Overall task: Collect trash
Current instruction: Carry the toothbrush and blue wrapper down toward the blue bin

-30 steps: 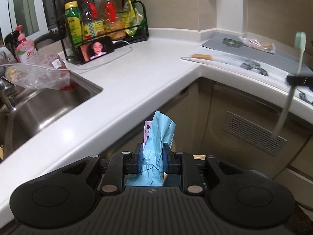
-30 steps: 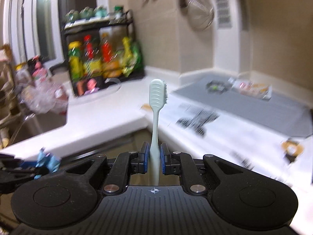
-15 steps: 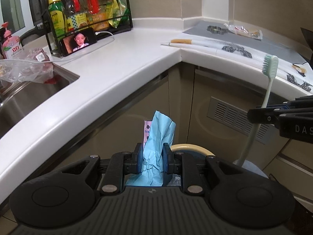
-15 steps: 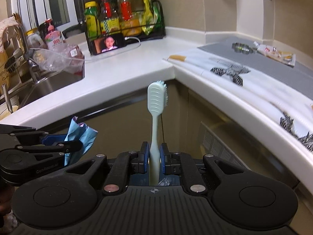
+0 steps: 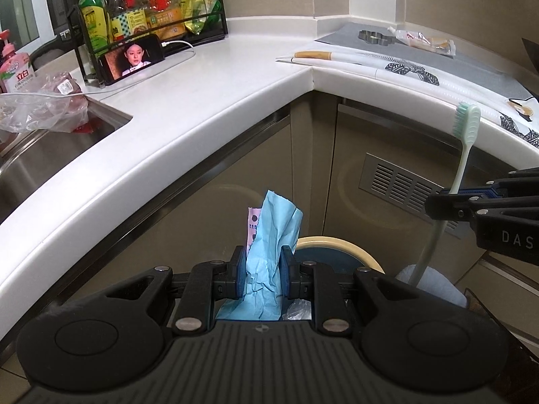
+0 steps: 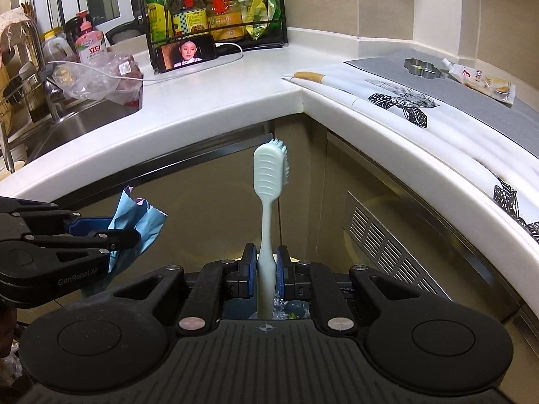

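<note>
Left gripper [image 5: 262, 273] pinching crumpled blue paper [image 5: 271, 235], pink slip behind it. Right gripper [image 6: 266, 271] clamped on pale green toothbrush [image 6: 269, 181], head up, bristles facing right. Both held below the counter edge, in front of the cabinets. Bin [image 5: 337, 245] just beyond the left fingers: cream rim, dark inside, contents mostly hidden. Further back, sink [image 5: 40, 155] has a clear plastic bag [image 5: 37, 107] over its edge. Rack [image 6: 215, 10] at the back wall holds bottles and a snack bag, phone [image 6: 188, 54] leaning in front.
</note>
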`<state>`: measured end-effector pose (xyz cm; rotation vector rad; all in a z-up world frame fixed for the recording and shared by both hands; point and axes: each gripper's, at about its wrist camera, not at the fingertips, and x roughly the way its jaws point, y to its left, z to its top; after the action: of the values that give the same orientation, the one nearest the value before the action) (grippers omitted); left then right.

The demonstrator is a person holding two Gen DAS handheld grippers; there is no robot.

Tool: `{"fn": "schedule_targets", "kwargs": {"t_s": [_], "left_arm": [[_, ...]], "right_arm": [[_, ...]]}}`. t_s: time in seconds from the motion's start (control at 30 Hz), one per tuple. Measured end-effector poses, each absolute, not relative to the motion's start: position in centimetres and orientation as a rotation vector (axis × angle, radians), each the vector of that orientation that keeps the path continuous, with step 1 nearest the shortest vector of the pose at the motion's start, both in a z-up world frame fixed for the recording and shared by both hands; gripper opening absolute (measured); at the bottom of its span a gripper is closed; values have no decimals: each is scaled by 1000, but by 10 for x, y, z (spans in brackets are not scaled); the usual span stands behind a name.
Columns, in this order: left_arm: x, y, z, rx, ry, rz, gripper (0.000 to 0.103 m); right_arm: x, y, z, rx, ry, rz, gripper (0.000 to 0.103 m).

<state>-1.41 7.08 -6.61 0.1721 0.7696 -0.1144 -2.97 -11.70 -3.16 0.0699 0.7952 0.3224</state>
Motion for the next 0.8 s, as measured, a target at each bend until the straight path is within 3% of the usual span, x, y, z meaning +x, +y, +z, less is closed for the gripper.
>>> {"fn": "schedule_targets", "kwargs": {"t_s": [0.8], "left_arm": [[-1, 73, -80, 164, 811, -86, 23]], "right_arm": [[-16, -113, -50, 63, 861, 316, 14]]}}
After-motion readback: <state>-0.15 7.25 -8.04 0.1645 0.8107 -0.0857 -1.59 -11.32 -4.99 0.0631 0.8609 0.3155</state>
